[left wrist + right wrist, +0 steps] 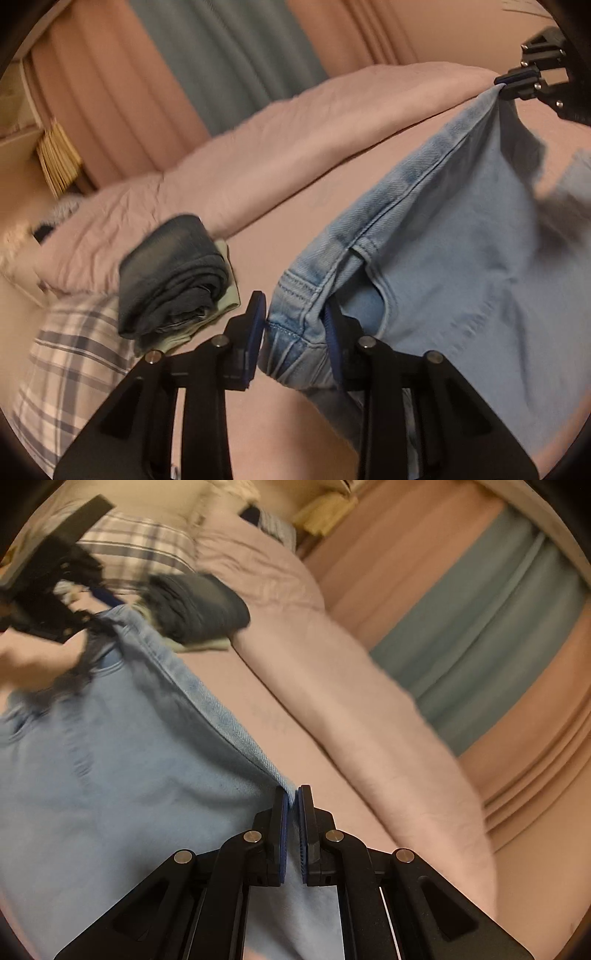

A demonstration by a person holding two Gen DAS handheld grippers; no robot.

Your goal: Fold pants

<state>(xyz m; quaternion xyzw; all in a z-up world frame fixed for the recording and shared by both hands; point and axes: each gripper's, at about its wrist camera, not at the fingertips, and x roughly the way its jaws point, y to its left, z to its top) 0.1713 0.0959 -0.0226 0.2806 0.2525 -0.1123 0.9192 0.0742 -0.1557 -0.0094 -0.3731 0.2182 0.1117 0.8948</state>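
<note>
Left wrist view, left to right. A plaid pillow (74, 354) lies at the near left on the bed (295, 229); beside it, a stack of folded dark jeans (173, 273) rests on a pale green garment (225, 295). Right of these, the left gripper (295, 325) holds the thick waistband corner of the light blue jeans (461, 258); its jaws stand partly apart, filled by bunched denim, with the right pad tucked at the pocket opening. The garment hangs stretched above the sheet toward the far right, where the right gripper (506, 83) pinches the opposite corner.

Right wrist view, left to right. The left gripper (99, 602) appears blurred at the far left; the denim spans from it to the right gripper (293, 805), whose jaws are nearly closed on a thin edge of cloth. A rolled pink duvet (369, 709) runs along the right.

Hazards, as judged. The right grip catches only a narrow margin, so tension between the hands could pull it free. The left grip is bulky and uneven; layers may slide out singly. The hanging jeans pass near the folded stack, and a low sweep could drag it askew. Laid down unevenly, the legs would crease out of line.
</note>
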